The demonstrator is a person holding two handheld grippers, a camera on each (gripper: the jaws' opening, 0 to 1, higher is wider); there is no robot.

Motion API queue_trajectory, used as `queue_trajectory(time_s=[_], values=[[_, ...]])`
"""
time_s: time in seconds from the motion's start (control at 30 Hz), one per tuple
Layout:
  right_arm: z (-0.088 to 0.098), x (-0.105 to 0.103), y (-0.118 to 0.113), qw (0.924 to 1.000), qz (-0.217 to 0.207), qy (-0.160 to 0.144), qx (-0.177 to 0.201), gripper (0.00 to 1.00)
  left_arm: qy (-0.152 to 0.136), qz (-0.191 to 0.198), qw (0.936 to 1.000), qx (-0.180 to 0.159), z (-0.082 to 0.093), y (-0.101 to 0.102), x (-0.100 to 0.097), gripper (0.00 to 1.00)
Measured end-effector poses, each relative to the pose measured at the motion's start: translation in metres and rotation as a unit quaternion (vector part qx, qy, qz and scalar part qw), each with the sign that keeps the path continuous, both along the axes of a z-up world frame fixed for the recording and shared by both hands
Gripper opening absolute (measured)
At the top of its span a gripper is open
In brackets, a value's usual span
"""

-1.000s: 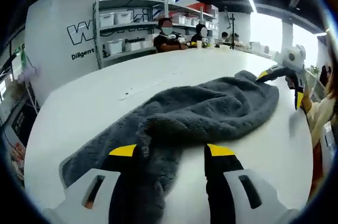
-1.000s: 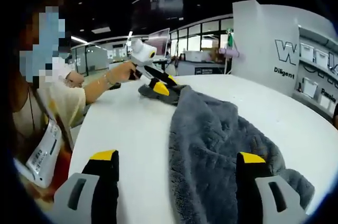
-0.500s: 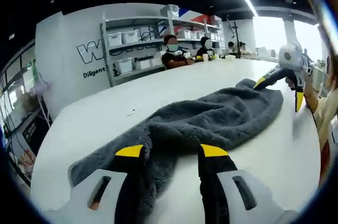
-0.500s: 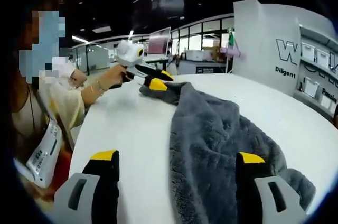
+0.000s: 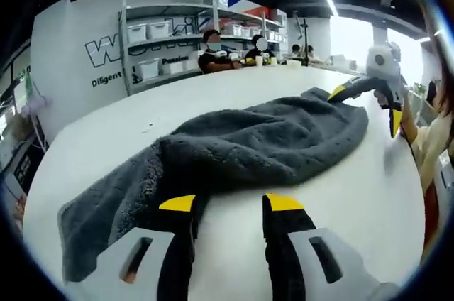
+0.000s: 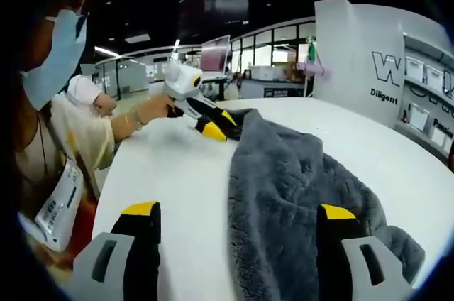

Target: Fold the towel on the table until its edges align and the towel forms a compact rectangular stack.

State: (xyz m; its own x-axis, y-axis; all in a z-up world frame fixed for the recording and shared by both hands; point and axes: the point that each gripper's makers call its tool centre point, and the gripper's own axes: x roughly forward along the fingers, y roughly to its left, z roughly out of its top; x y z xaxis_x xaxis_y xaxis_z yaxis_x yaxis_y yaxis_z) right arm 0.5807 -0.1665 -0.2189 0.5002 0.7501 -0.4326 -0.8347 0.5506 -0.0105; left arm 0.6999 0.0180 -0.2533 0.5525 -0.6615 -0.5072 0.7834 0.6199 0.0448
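A grey fluffy towel (image 5: pixel 255 145) lies rumpled lengthwise on the round white table (image 5: pixel 355 194). My left gripper (image 5: pixel 230 205) is open at the towel's near end, with bare table between its jaws and the towel's fold just ahead of the left jaw. At the far end my right gripper (image 5: pixel 366 106) stands open around the towel's tip. In the right gripper view the towel (image 6: pixel 284 187) runs up between the wide-open jaws of my right gripper (image 6: pixel 239 210) and over toward the right one. The left gripper (image 6: pixel 216 125), in a hand, sits at the towel's far corner.
The person (image 6: pixel 64 130) holding the grippers stands at the table's edge. Behind the table are shelves with white bins (image 5: pixel 163 31), and several people sit at its far side (image 5: pixel 213 49). A white wall panel with lettering (image 6: pixel 383 67) stands at the right.
The towel ran between my left jaws a second ago; now it lies just ahead of them. In the right gripper view the left gripper has dipped toward the table at the towel's corner.
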Motion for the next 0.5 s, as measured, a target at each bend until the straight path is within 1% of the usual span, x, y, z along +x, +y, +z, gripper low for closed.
queue_trajectory(time_s=[0.03, 0.1, 0.17, 0.27, 0.43, 0.5], values=[[0.000, 0.000, 0.000, 1.0000, 0.000, 0.000, 0.000, 0.92, -0.001, 0.005, 1.0000, 0.008, -0.004, 0.002, 0.002, 0.35], [0.000, -0.001, 0.000, 1.0000, 0.002, -0.001, -0.001, 0.92, -0.026, 0.028, 0.9987, 0.034, -0.007, 0.013, 0.013, 0.33], [-0.001, -0.002, 0.001, 1.0000, 0.003, -0.001, -0.002, 0.92, -0.043, 0.040, 0.9970, 0.050, -0.006, 0.020, 0.020, 0.31], [-0.002, -0.003, 0.002, 1.0000, 0.005, -0.001, -0.004, 0.92, -0.054, 0.046, 0.9959, 0.057, -0.004, 0.024, 0.022, 0.30], [-0.003, -0.004, 0.002, 0.9999, 0.008, 0.000, -0.008, 0.91, -0.080, 0.063, 0.9930, 0.060, 0.006, 0.033, 0.027, 0.30], [-0.004, -0.004, 0.003, 0.9999, 0.009, 0.001, -0.008, 0.91, -0.082, 0.064, 0.9923, 0.067, 0.004, 0.035, 0.029, 0.29]])
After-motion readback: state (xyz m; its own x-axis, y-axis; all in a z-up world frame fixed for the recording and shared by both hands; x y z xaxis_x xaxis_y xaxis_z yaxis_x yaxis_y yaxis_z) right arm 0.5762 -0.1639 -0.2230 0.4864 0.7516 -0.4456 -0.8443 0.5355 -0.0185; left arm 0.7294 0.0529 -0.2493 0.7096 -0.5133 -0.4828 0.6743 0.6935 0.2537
